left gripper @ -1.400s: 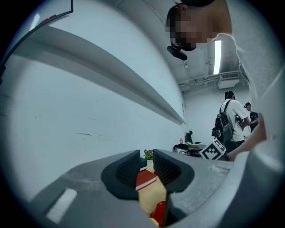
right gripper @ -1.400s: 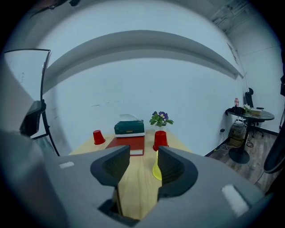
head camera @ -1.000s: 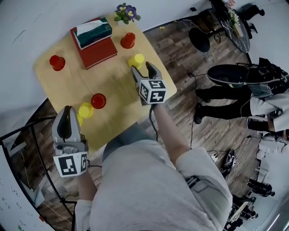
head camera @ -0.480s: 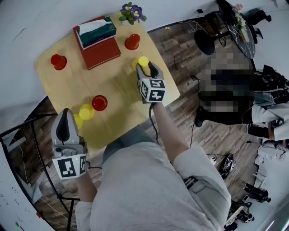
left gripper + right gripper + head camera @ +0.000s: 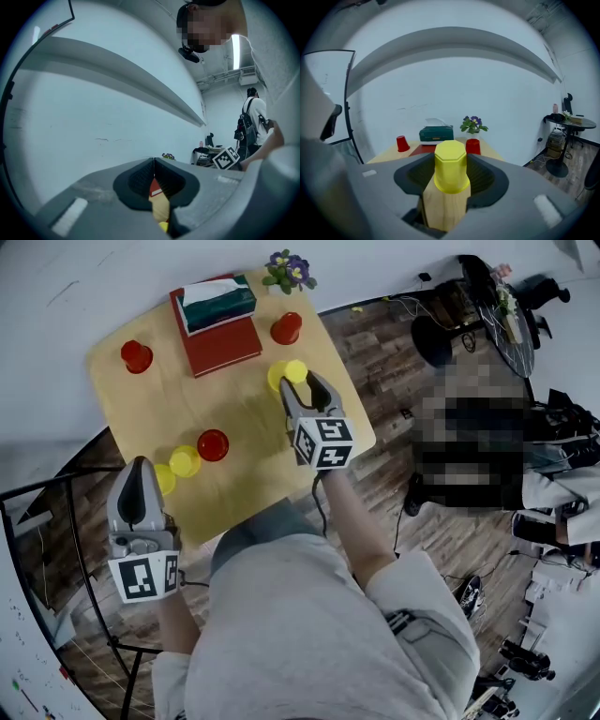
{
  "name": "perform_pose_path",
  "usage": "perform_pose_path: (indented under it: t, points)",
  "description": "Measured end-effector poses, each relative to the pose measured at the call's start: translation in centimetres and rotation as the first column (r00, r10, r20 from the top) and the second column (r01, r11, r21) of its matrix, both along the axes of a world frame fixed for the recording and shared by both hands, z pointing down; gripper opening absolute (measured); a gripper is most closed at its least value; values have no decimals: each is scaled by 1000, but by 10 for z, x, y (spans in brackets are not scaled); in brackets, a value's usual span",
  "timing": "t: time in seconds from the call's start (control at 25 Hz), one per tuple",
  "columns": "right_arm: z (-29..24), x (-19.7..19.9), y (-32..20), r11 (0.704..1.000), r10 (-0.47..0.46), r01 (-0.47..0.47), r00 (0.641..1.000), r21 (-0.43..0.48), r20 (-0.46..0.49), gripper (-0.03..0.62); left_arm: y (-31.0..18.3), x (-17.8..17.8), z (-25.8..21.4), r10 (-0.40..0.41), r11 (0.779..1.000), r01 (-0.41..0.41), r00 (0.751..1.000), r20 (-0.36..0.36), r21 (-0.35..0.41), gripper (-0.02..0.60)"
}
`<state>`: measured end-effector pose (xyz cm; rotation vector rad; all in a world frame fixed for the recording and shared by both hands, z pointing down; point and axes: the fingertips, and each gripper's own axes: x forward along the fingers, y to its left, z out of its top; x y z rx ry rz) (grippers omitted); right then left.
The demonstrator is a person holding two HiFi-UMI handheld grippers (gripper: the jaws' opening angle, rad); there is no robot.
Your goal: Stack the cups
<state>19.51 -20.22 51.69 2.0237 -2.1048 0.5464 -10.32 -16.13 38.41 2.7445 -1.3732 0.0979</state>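
While the right gripper (image 5: 300, 382) has just been closing its jaws, it grips the upside-down yellow plastic cup (image 5: 451, 164) at the right side of the square wooden table (image 5: 244, 427). Left gripper (image 5: 141, 467) hangs clenched, empty, off the near-left edge.

table (image 5: 234, 409): my light wooden top, squarish with rounded corners
red book (image 5: 228, 343): flat on the far half, toward the back edge
potted plant (image 5: 288, 270): purple flowers, right at the far edge, just behind the book's right end
far-left red cup (image 5: 137, 355): upside down, near the far left corner, well apart from the rest
far-right red cup (image 5: 286, 328): upside down, just beside the book's right end
near red cup (image 5: 213, 444): on the near half, toward me
near yellow cup (image 5: 185, 461): right beside that red one, on its left
edge yellow cup (image 5: 165, 478): at the near-left edge, half hidden from my head view
right-side yellow cup (image 5: 279, 377): upside down near the right edge; can't tell if it's actually resting on the top
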Motion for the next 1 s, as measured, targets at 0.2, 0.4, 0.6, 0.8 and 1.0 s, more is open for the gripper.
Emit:
perform_pose_path:
  t: [0.2,0.4,0.6,0.8,1.0]
  points:
    - [-32,-45,8,991,-124,125,992,56,-19,215,14,-11,-5,-31,999,31,999,-5,15,6]
    - [-53,-98,18,963,-256,258,966,83,-30,213,29,-30,-10,-79,996,80,997,-9,28,6]
    - [-63,-150,32,918,-383,386,922,88,-50,213,45,-51,-11,-129,991,129,992,-17,37,8]
    - [-66,-194,42,876,-473,475,880,79,-45,213,60,-73,-12,-178,983,178,984,-19,34,7]
    - [-62,-232,52,835,-545,547,837,62,-51,213,75,-92,-11,-214,976,215,977,-21,28,9]
